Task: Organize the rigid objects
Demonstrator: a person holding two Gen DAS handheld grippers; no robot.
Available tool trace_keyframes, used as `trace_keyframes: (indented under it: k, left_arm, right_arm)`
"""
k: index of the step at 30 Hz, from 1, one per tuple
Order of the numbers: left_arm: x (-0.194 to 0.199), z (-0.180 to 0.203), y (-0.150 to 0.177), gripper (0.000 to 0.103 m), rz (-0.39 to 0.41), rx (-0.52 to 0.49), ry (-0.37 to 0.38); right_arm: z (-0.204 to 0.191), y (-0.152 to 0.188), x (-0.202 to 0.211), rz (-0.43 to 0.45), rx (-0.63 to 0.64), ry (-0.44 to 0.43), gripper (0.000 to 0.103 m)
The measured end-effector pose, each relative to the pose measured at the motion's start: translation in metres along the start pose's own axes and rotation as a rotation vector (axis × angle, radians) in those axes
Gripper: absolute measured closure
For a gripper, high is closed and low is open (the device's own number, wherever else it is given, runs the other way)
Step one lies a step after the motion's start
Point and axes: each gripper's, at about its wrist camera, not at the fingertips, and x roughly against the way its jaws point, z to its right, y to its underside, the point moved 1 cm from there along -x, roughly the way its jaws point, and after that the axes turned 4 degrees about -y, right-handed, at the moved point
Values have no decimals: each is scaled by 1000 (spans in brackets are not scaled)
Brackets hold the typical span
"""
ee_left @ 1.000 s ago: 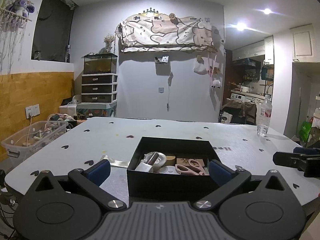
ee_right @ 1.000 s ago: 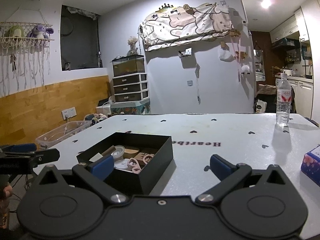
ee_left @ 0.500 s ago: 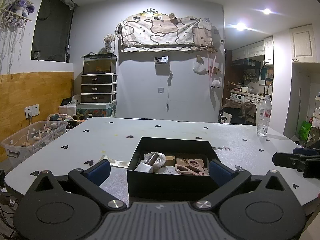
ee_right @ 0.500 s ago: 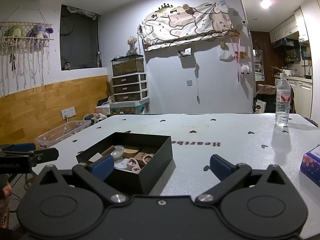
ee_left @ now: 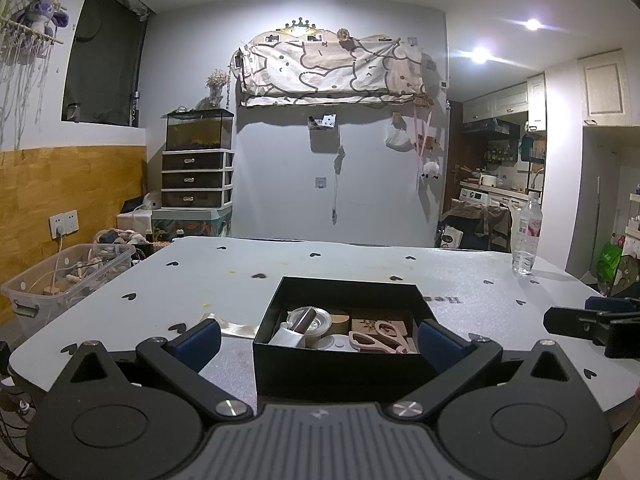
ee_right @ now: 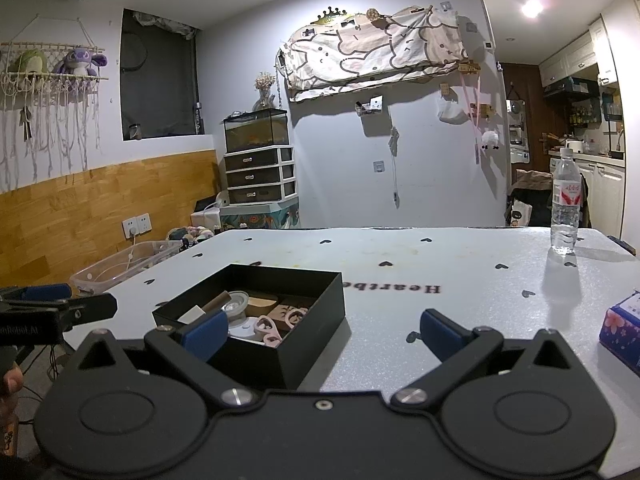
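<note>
Pale table [ee_left: 360, 264] with small black heart marks, "Heartbe" lettering near middle. Black box [ee_left: 344, 364] sits near front edge, holding pink scissors [ee_left: 380, 338], round tin, wooden pieces. Left gripper [ee_left: 320, 340] spread wide, fingers either side of box, gripping nothing. Right gripper [ee_right: 324, 332] spread wide, empty, box at its left finger. Water bottle [ee_right: 565, 208] upright at far right corner. Blue patterned box [ee_right: 622, 326] at right edge. Clear plastic bin [ee_left: 60, 280] beside table. Grey wall, wood panelling, drawer unit [ee_left: 198, 178] under fish tank.

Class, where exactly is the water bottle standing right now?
The water bottle stands upright at the table's far right corner in both views, well beyond the black box.
</note>
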Motion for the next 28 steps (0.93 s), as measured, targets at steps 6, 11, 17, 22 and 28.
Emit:
trace_keyframes:
  k: [6,11,17,22,28]
  left_arm:
    - [2,1,-1,0,1,-1,3]
    - [1,1,-1,0,2,-1,2]
    - [3,2,-2,0,1,-2,4]
    - [3,2,-2,0,1,0,5]
    - [3,1,-2,0,1,-1,4]
  right_arm:
    - [0,0,0,1,0,-1,0]
    - [1,0,1,2,2,0,0]
    - [2,0,1,2,0,0,0]
    - [1,0,1,2,1,0,0]
    - [1,0,1,2,1,0,0]
